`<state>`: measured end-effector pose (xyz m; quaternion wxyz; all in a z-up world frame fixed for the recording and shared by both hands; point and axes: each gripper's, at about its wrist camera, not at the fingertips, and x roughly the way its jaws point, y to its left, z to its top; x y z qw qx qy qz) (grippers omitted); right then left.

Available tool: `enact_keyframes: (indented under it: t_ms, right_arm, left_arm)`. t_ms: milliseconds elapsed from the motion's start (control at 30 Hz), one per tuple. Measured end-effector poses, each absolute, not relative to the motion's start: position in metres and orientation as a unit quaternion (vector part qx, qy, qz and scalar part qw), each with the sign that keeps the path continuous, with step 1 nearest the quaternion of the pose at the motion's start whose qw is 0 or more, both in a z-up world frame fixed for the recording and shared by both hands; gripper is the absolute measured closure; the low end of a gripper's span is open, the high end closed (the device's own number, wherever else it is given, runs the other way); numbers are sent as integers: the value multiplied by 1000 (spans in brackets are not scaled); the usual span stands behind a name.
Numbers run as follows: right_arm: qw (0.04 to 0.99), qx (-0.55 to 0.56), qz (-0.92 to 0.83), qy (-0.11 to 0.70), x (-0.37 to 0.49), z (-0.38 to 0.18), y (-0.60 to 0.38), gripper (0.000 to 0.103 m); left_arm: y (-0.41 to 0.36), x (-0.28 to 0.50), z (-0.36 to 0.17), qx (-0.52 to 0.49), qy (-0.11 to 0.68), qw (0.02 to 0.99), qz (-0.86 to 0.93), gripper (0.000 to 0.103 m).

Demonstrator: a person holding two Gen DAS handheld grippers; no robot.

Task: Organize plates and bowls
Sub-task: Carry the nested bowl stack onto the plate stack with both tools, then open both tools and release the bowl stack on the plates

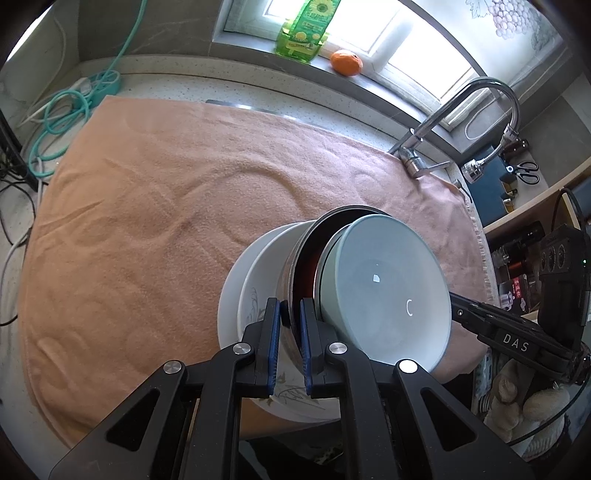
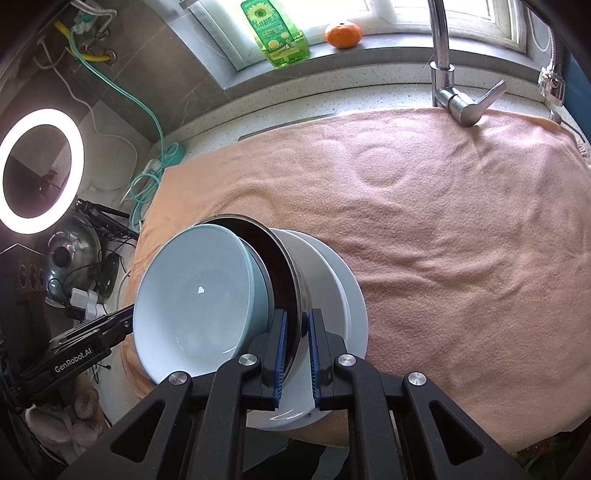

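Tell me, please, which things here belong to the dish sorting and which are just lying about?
Job:
blue bowl
steel bowl
white plates
left gripper
right gripper

Lying about:
orange
green bottle
tap
ring light
scissors

tilted steel bowl (image 1: pixel 295 266) with pale-blue bowl (image 1: pixel 384 291) inside

Ahead of the claw, a peach towel (image 2: pixel 443 229) covers the speckled counter (image 2: pixel 332 99). Beyond it, daylight fills the window (image 2: pixel 332 11) above a grey sill (image 2: pixel 369 55). A ring light (image 2: pixel 40 170) glows far left.
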<state>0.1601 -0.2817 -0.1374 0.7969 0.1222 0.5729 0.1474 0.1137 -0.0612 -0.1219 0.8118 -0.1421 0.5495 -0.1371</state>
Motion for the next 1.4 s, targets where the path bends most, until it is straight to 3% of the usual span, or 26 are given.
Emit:
enact_keyframes:
  t_ms: [1300,1400]
  right_arm:
    - [822,121,157,533,128,-108,-314,92]
    - [829,112,157,525,121,-102,-316,89]
  left_arm:
    - [-47,65,-95,-130,514,845,-69,92]
    - [-53,53,-86,-121,502,854,-62,92]
